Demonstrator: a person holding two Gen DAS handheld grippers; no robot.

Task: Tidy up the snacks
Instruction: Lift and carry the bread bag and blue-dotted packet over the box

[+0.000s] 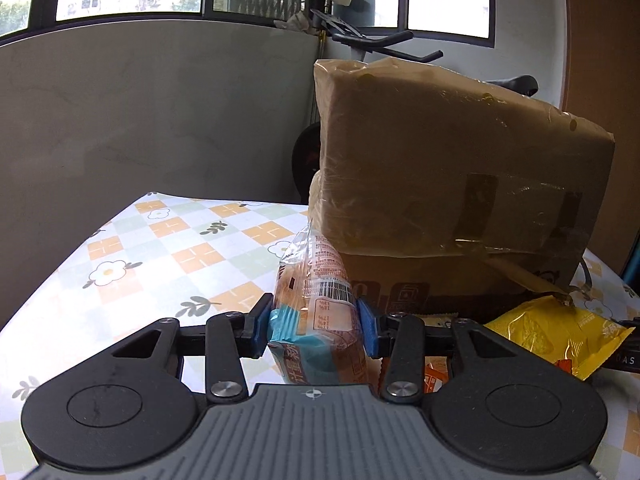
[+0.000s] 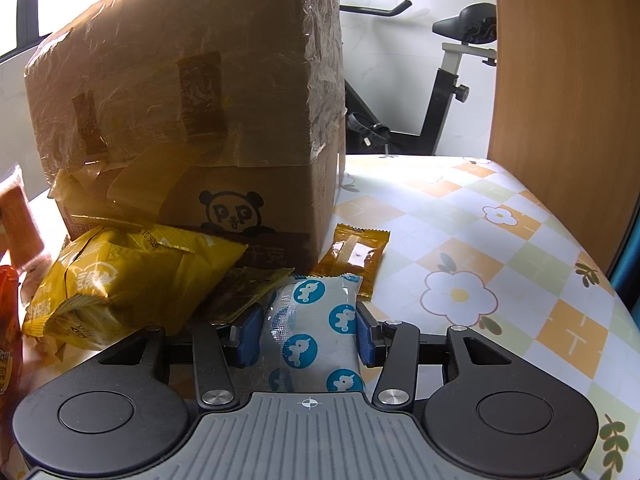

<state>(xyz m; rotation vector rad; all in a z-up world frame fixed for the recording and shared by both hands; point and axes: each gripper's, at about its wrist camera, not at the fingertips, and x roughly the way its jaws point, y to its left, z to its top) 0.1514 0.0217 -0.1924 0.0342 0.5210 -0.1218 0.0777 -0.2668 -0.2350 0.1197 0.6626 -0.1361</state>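
Note:
My left gripper (image 1: 316,330) is shut on an orange and blue bread packet (image 1: 316,304), held upright above the table just left of the taped cardboard box (image 1: 448,184). My right gripper (image 2: 306,334) is shut on a white packet with blue round animal marks (image 2: 312,332), close in front of the same box (image 2: 192,112). A yellow snack bag (image 2: 120,280) lies left of the right gripper, and also shows in the left wrist view (image 1: 556,332). A small brown sachet (image 2: 352,256) lies by the box's right corner. A dark yellow packet (image 2: 244,292) lies beside the white packet.
The table has a flowered check cloth (image 2: 480,240). A red-orange packet (image 2: 8,340) sits at the far left of the right wrist view. An exercise bike (image 2: 448,92) stands behind the table. A wooden panel (image 2: 560,80) stands at the right.

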